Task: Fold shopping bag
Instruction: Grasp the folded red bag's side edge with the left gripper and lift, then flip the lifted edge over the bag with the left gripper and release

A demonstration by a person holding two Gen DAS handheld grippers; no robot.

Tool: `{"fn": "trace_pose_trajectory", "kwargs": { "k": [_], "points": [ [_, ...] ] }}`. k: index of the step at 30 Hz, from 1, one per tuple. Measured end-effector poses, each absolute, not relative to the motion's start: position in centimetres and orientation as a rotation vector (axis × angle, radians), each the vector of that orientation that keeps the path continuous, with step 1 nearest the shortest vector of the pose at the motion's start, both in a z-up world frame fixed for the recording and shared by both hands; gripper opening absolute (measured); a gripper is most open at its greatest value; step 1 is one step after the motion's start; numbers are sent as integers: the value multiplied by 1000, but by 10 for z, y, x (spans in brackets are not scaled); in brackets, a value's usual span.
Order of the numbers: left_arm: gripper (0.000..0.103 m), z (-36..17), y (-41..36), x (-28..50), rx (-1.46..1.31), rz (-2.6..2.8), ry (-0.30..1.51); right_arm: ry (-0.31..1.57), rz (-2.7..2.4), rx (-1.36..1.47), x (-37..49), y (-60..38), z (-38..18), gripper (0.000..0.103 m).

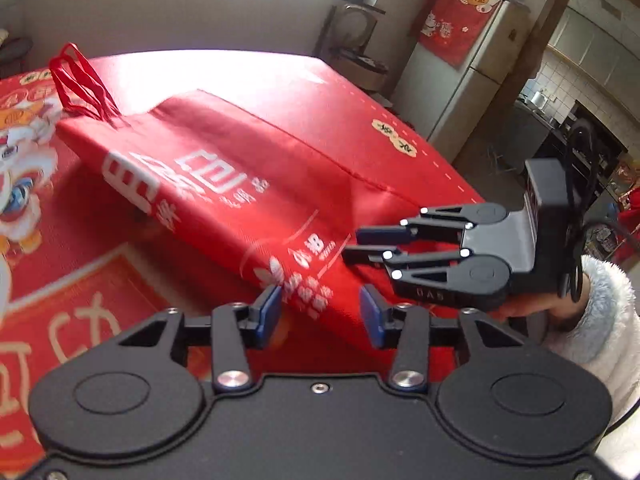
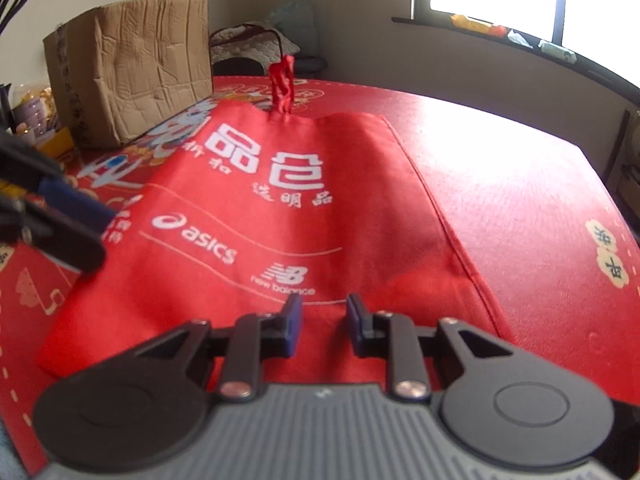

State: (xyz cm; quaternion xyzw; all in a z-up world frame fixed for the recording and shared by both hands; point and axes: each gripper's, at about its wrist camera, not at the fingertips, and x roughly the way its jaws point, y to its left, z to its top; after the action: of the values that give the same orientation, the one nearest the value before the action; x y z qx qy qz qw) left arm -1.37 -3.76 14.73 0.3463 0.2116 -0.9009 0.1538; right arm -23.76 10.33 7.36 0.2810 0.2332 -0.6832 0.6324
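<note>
A flat red shopping bag (image 1: 240,184) with white print lies on the red tablecloth (image 1: 280,76), its red handles (image 1: 80,84) sticking up at the far end. My left gripper (image 1: 320,308) is open, its blue pads either side of the bag's near corner without pressing it. To the right, my right gripper (image 1: 352,244) hovers at the bag's edge, held by a hand in a fluffy white sleeve (image 1: 608,320). In the right wrist view the bag (image 2: 300,184) stretches ahead, handles (image 2: 282,80) far away. My right gripper (image 2: 324,320) stands narrowly open over its near edge. The left gripper (image 2: 100,236) is at the left.
A worn cardboard box (image 2: 128,68) stands on the table's far left, with small cups beside it. A fridge (image 1: 460,72) with a red cover stands beyond the table's far corner. The tablecloth (image 2: 520,200) runs bare to the right of the bag.
</note>
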Motion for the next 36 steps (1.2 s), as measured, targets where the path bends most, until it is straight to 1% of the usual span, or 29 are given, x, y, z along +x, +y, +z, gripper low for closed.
{"fn": "trace_pose_trajectory", "kwargs": {
  "k": [1,3,4,6,7,8,9,11,12,15,19,20,21,22,23,26,27,31,36],
  "points": [
    [58,153,-49,-9,958,-2568,600,528,-1565,647,-238,103,74,24],
    [59,161,-68,-1,892,-2553,584,512,-1566,651,-240,105,73,24],
    [59,164,-77,1,840,-2534,537,503,-1568,653,-240,106,73,24],
    [59,166,-92,-9,735,-2417,302,492,-1574,653,-240,108,73,24],
    [61,163,-101,-17,697,-2344,191,493,-1578,651,-239,108,73,24],
    [61,158,-112,-29,697,-2294,118,494,-1585,652,-238,108,73,25],
    [62,153,-123,-43,717,-2269,64,492,-1593,656,-237,107,73,26],
    [75,140,-147,-67,764,-2246,4,491,-1608,647,-233,107,73,27],
    [78,134,-156,-76,779,-2239,-16,491,-1614,640,-232,108,73,27],
    [78,117,-177,-105,825,-2225,-70,464,-1633,635,-232,111,71,27],
    [78,84,-186,-122,1003,-2194,-177,448,-1645,640,-231,110,71,28],
    [75,75,-187,-122,1037,-2187,-176,450,-1648,638,-231,110,71,28],
    [70,74,-189,-116,1028,-2201,-130,454,-1651,637,-230,110,71,28],
    [57,74,-191,-112,1034,-2219,-72,456,-1652,635,-229,109,71,28],
    [52,75,-193,-107,1040,-2237,-13,460,-1652,631,-229,109,72,28],
    [53,76,-200,-93,1054,-2283,166,475,-1653,631,-230,106,73,28],
    [54,75,-200,-88,1057,-2295,199,483,-1661,632,-230,104,74,28],
    [56,71,-185,-64,1061,-2333,213,539,-1734,604,-234,91,73,28],
    [59,76,-166,-25,1083,-2365,231,561,-1755,635,-249,67,74,28]
  ]
}}
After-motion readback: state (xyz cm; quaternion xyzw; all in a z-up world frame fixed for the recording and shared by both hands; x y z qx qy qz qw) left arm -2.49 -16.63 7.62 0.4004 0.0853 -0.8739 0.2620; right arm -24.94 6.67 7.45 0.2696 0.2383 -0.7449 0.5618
